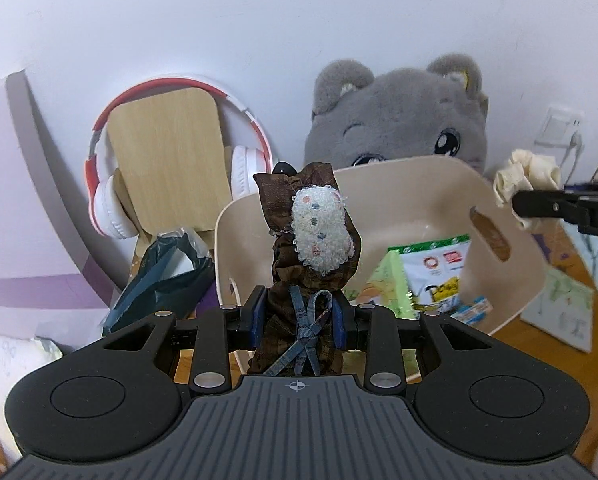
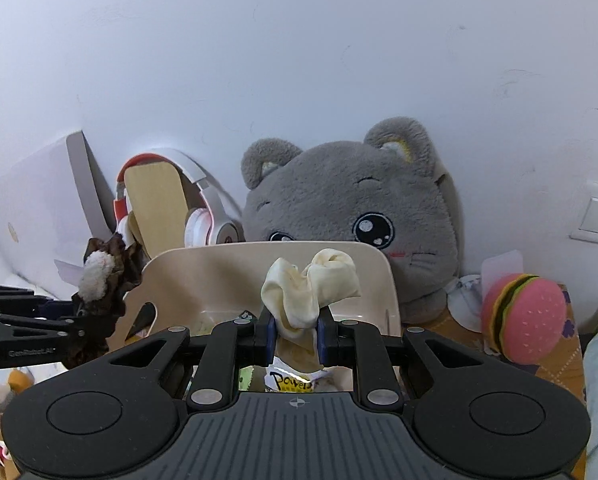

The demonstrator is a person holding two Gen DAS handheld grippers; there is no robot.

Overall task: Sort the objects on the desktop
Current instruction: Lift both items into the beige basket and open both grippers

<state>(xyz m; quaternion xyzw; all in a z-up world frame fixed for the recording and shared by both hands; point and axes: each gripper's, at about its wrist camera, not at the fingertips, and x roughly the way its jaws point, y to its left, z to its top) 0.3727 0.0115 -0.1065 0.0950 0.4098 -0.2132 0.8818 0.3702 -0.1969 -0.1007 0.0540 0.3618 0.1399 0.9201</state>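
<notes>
My left gripper [image 1: 299, 320] is shut on a brown plaid scrunchie [image 1: 295, 280] with a white fuzzy patch and a blue bow, held upright at the near left rim of a beige plastic bin [image 1: 419, 188]. It also shows in the right wrist view [image 2: 107, 280]. My right gripper [image 2: 297, 338] is shut on a cream scrunchie [image 2: 311, 284] over the same bin [image 2: 227, 268]. That cream scrunchie [image 1: 527, 176] shows at the right in the left wrist view. Snack packets [image 1: 435, 276] lie inside the bin.
A grey plush cat [image 2: 351, 208] sits behind the bin against the wall. Red-and-white headphones [image 1: 111, 196] hang on a wooden stand [image 1: 167, 160] at the left. A dark plastic bag [image 1: 163, 276] lies by the bin. A pink burger plush [image 2: 523, 316] sits at the right.
</notes>
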